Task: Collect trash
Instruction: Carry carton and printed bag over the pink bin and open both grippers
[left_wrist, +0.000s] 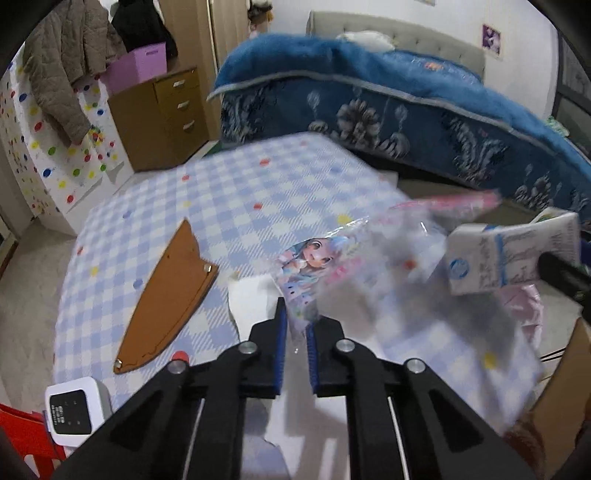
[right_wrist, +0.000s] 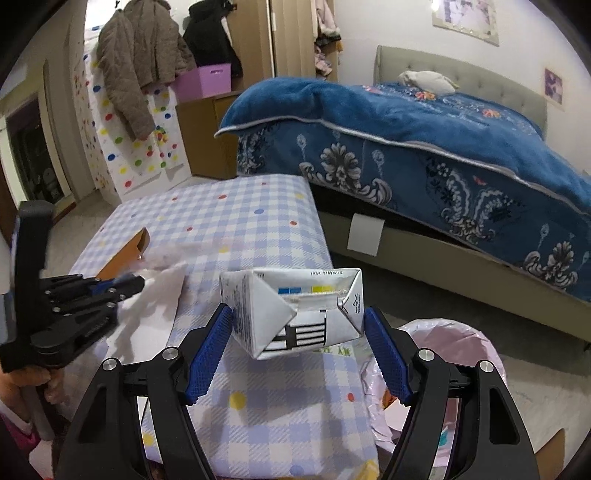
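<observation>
My left gripper (left_wrist: 297, 317) is shut on a clear plastic wrapper (left_wrist: 332, 258) printed with a cartoon face, and the wrapper hangs blurred over the checked tablecloth (left_wrist: 229, 192). In the right wrist view the left gripper (right_wrist: 125, 286) appears at the left edge, with the pale wrapper (right_wrist: 162, 284) trailing from it. My right gripper (right_wrist: 297, 313) holds a white drink carton (right_wrist: 306, 295) between its blue pads, lifted clear of the table near its right edge. The same carton (left_wrist: 509, 254) shows at the right of the left wrist view. A bin with a pink liner (right_wrist: 454, 332) stands just right of the carton, below it.
On the cloth lie a brown pointed sheath (left_wrist: 170, 291) and a white sheet (left_wrist: 251, 299). A small white device (left_wrist: 74, 410) sits at the near left corner beside a red chair (left_wrist: 22, 435). A bed with a blue blanket (right_wrist: 424, 140) fills the far right.
</observation>
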